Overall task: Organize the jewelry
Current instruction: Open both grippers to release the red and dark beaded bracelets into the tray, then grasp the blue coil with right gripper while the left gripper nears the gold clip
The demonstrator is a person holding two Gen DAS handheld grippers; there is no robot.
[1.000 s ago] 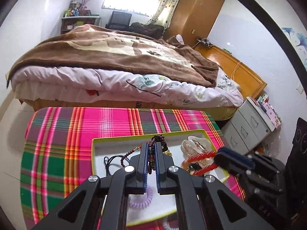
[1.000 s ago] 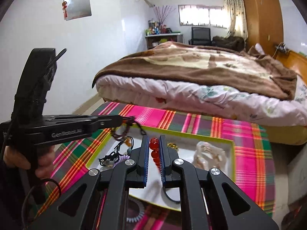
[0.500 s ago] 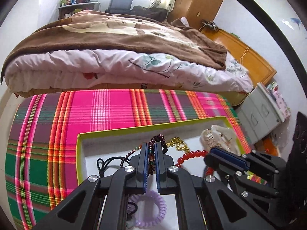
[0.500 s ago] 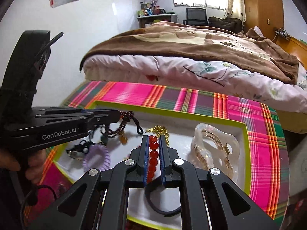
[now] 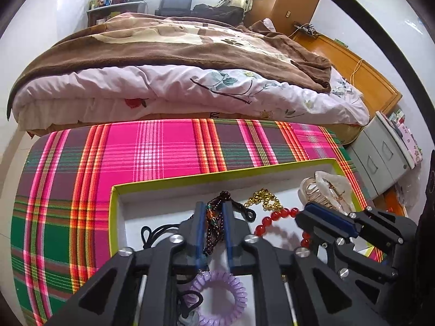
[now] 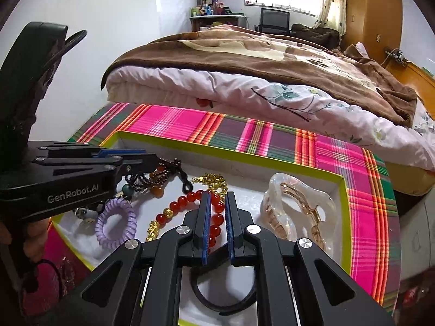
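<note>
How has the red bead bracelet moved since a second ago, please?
Yes. The red bead bracelet, pinched in the right hand-held gripper, has come down: it hung above the yellow-green tray before, and now most of it rests on the tray floor.

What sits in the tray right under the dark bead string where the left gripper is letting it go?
Nothing directly under the dark bead string that shows; the left gripper is opening around it, and the purple coil tie lies close beside it.

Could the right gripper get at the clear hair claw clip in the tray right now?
Probably not yet: the right gripper is shut on the red bead bracelet. The hair claw clip lies uncovered just beside it.
</note>
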